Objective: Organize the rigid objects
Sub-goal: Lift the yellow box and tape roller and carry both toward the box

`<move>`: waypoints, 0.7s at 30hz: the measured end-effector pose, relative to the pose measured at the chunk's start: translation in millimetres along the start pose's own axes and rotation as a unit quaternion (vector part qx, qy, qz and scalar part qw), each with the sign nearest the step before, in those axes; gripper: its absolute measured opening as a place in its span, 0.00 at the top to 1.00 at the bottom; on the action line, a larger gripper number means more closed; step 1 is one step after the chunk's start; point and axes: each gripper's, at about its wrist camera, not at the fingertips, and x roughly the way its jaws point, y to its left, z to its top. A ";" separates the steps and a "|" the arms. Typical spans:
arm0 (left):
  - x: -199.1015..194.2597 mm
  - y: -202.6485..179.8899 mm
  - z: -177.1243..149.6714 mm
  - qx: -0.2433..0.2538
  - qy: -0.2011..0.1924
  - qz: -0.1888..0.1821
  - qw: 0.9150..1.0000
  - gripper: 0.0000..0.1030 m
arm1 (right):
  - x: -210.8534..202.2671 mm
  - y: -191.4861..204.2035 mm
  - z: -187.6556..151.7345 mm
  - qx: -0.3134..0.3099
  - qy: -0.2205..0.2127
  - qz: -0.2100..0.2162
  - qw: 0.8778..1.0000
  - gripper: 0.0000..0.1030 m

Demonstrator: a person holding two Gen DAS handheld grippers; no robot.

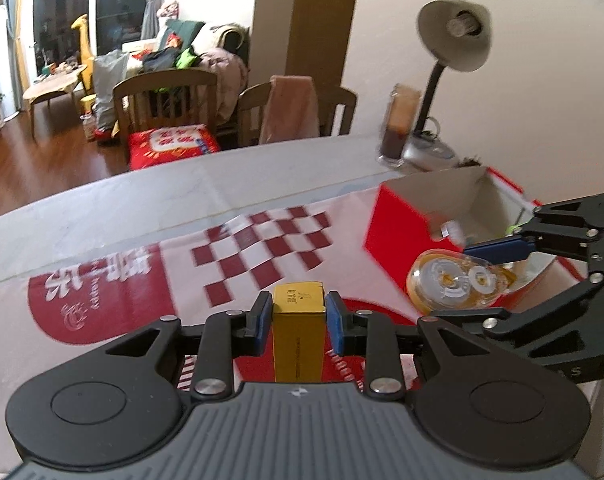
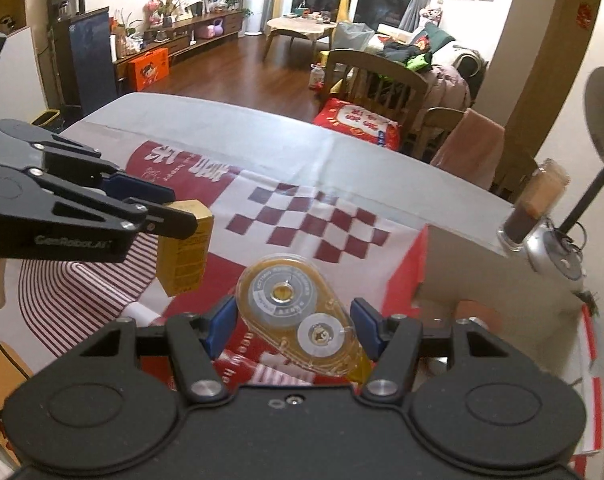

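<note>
Yellow box (image 1: 298,332) between pads (clamped)

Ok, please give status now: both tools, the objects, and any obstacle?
Left tool shut on yellow carton. Right tool shut on correction tape dispenser. Both above the cloth; open red box ahead right. No obstacle seen.

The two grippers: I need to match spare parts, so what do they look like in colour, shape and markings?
Both the left gripper and the right gripper are black, with angular linkage arms joined by silver pins, and blue pads line the jaws. Each body has two round black discs; the left's has a ribbed grey centre. In the right wrist view, white "GenRobot.AI" lettering shows on the left gripper's side. No cables or sleeves show.
</note>
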 end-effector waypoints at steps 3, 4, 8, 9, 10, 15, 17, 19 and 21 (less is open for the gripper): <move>-2.2 -16.7 9.1 0.006 -0.007 -0.010 1.000 0.73 | -7.4 -15.2 -1.4 0.005 -0.004 -0.007 1.000 0.41; -2.2 -23.7 12.5 0.008 -0.009 -0.013 1.000 0.73 | -9.5 -20.6 -2.2 0.006 -0.005 -0.009 1.000 0.40; -0.6 -43.8 23.9 0.013 -0.015 -0.026 0.999 0.73 | -15.4 -44.3 -6.0 0.012 -0.007 -0.019 1.000 0.41; 0.2 -49.2 26.7 0.014 -0.015 -0.028 0.999 0.73 | -16.1 -49.9 -6.8 0.014 -0.006 -0.020 1.000 0.41; 1.7 -55.2 29.6 0.016 -0.016 -0.032 0.999 0.73 | -16.7 -56.4 -8.1 0.016 -0.006 -0.022 1.000 0.41; 10.6 -82.1 43.7 0.027 -0.018 -0.045 0.998 0.73 | -19.7 -85.7 -14.7 0.023 -0.006 -0.030 0.999 0.42; 14.8 -93.8 48.0 0.033 -0.018 -0.048 0.998 0.73 | -19.3 -97.1 -17.7 0.027 -0.005 -0.034 0.999 0.42; 20.2 -103.6 53.1 0.036 -0.017 -0.051 0.998 0.73 | -18.2 -107.9 -20.6 0.031 -0.004 -0.036 0.999 0.42; 26.1 -114.7 57.9 0.040 -0.016 -0.054 0.998 0.73 | -18.6 -121.3 -24.1 0.036 -0.005 -0.039 0.999 0.42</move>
